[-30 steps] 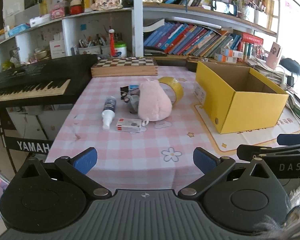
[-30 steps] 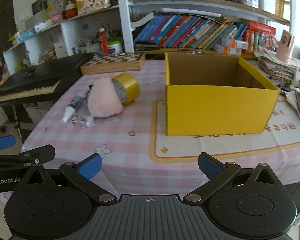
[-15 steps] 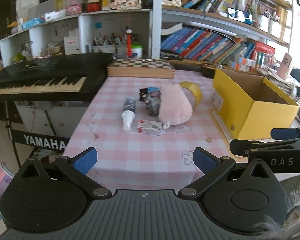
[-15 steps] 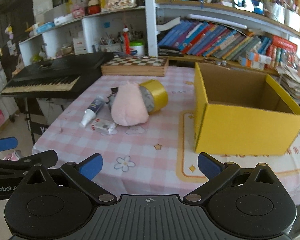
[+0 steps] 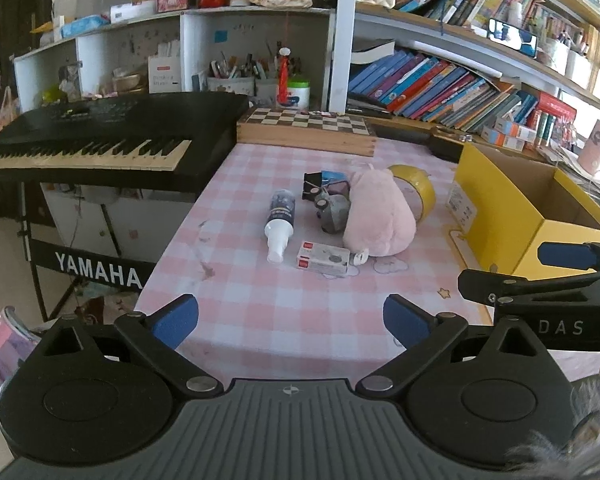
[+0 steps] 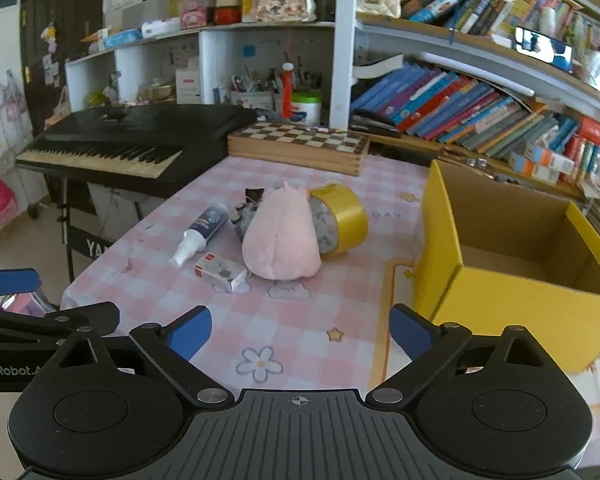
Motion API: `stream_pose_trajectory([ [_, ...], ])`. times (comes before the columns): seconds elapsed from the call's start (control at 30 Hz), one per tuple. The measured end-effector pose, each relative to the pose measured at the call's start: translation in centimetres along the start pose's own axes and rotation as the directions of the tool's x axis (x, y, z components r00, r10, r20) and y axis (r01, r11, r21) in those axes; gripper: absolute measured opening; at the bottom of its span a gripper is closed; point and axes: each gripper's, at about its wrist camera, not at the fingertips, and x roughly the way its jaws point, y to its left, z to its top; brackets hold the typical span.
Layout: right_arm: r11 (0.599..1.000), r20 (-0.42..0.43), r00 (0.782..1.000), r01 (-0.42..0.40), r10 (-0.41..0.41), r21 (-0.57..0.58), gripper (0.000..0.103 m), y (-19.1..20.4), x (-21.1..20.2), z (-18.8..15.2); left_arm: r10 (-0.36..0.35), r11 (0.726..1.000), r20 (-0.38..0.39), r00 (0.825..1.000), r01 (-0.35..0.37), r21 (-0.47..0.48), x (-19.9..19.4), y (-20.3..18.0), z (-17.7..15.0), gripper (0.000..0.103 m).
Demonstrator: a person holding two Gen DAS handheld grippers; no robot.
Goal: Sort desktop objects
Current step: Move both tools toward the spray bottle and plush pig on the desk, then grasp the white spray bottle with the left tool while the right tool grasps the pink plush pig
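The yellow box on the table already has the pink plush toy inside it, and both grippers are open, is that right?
Not quite. The pink plush toy lies on the table beside the tape roll, outside the yellow box, as the right wrist view shows. Both hand-held grippers are open.

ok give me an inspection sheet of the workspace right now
surface: pink checked tablecloth, flower prints
job's things: pink plush toy against yellow tape roll; white spray bottle lying flat; small white-and-red box; black binder clips; open yellow cardboard box, looks empty
clutter: wooden chessboard box
grippers: left gripper and right gripper open, holding nothing
cables: nothing seen
surroundings: black Yamaha keyboard, bookshelves
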Motion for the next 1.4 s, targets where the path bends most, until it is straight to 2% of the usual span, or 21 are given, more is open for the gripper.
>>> stream_pose_trajectory([
  [0.2, 0.999, -0.042, 0.999, -0.031, 0.030, -0.020, 0.089, -0.2, 2.8, 1.4, -0.018, 0.999, -0.050, 0.999, 0.016, -0.047, 2.9, 0.4, 0.9, 0.098],
  [0.47, 0.995, -0.085, 0.993, -0.081, 0.076, -0.051, 0.086, -0.3, 7.3, 3.3, -0.019, 0.999, -0.093, 0.995, 0.015, -0.048, 6.6, 0.6, 2.1, 0.081],
  [0.57, 0.994, -0.109, 0.990, -0.099, 0.093, -0.046, 0.086, -0.7, 8.9, 4.0, -0.021, 0.998, -0.112, 0.993, 0.014, -0.061, 8.1, 0.8, 2.5, 0.080],
  [0.8, 0.991, -0.134, 0.983, -0.132, 0.126, -0.037, 0.086, -1.2, 11.9, 5.7, 0.021, 0.997, -0.122, 0.992, -0.030, -0.068, 11.3, 1.8, 4.4, 0.068],
  [0.97, 0.989, -0.174, 0.974, -0.148, 0.145, -0.004, 0.086, -1.1, 14.6, 6.5, -0.035, 0.996, -0.122, 0.992, 0.025, -0.085, 14.5, 2.7, 6.5, 0.067],
  [1.13, 0.986, -0.207, 0.964, -0.160, 0.165, 0.040, 0.086, -1.7, 16.7, 6.7, -0.074, 0.996, -0.163, 0.984, 0.066, -0.052, 17.7, 2.6, 7.7, 0.059],
  [1.3, 0.982, -0.223, 0.957, -0.184, 0.186, 0.031, 0.086, -1.7, 17.7, 6.6, -0.067, 0.998, -0.205, 0.977, 0.066, -0.012, 20.0, 2.2, 8.3, 0.053],
  [1.4, 0.981, -0.231, 0.953, -0.195, 0.194, 0.022, 0.085, -1.6, 18.2, 6.5, -0.061, 0.998, -0.233, 0.971, 0.064, 0.006, 21.1, 1.9, 8.5, 0.046],
])
